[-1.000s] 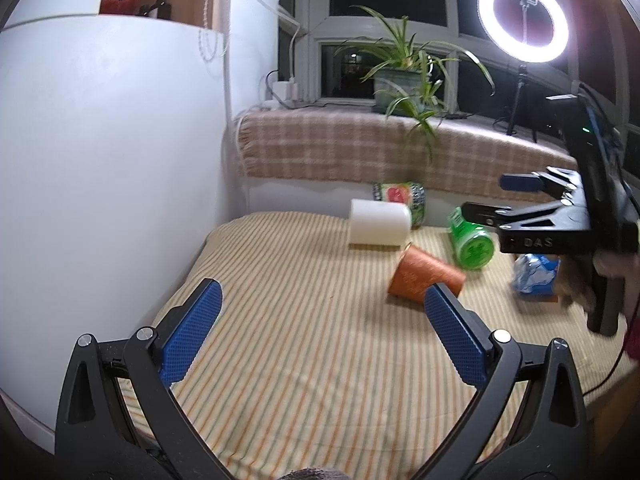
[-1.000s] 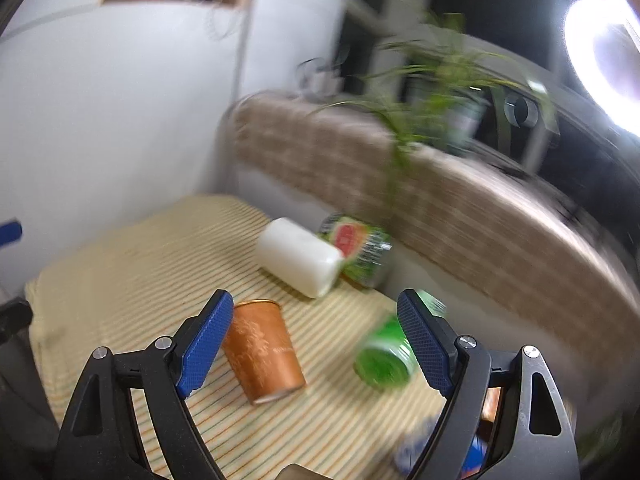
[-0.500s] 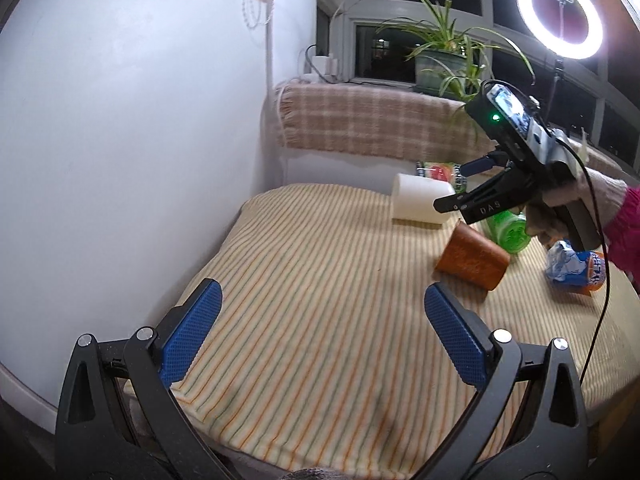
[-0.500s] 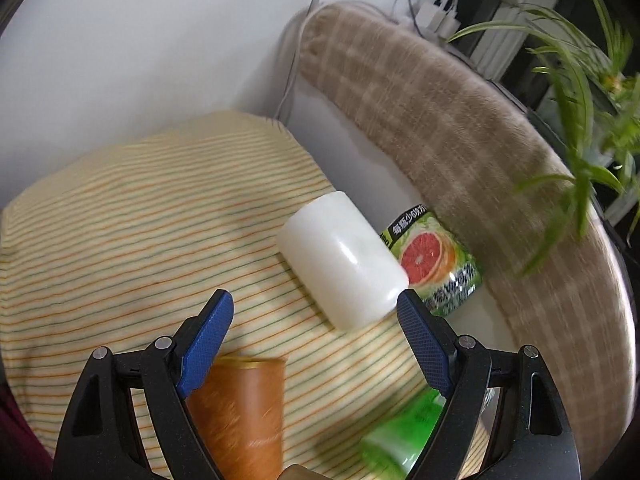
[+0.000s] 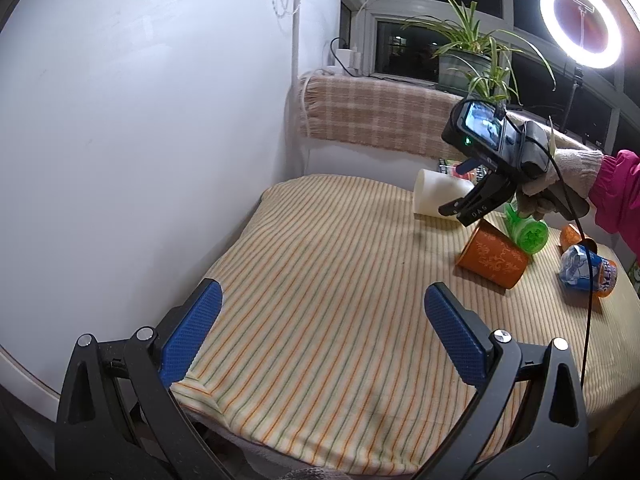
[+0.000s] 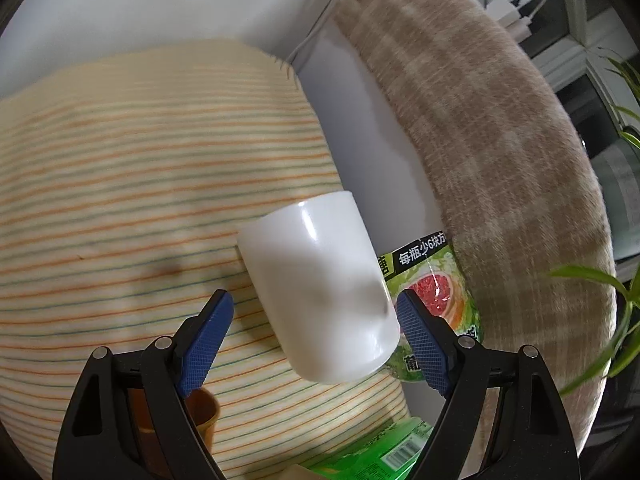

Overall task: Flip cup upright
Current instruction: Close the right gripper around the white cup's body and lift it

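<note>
White cup [image 6: 320, 300]: we see it on its side on the striped table [image 6: 120, 200], lower centre of the right wrist view, between the blue pads of the right hand-held gripper [image 6: 316, 332].
Right hand-held gripper: jaws spread wide, nothing gripped; pads flank the cup.
Left hand-held gripper [image 5: 320, 332]: wide open, empty, cup [image 5: 438, 195] far off at right.
Change: half a second ago we saw the cup ahead of the pads; now it lies between them.
</note>
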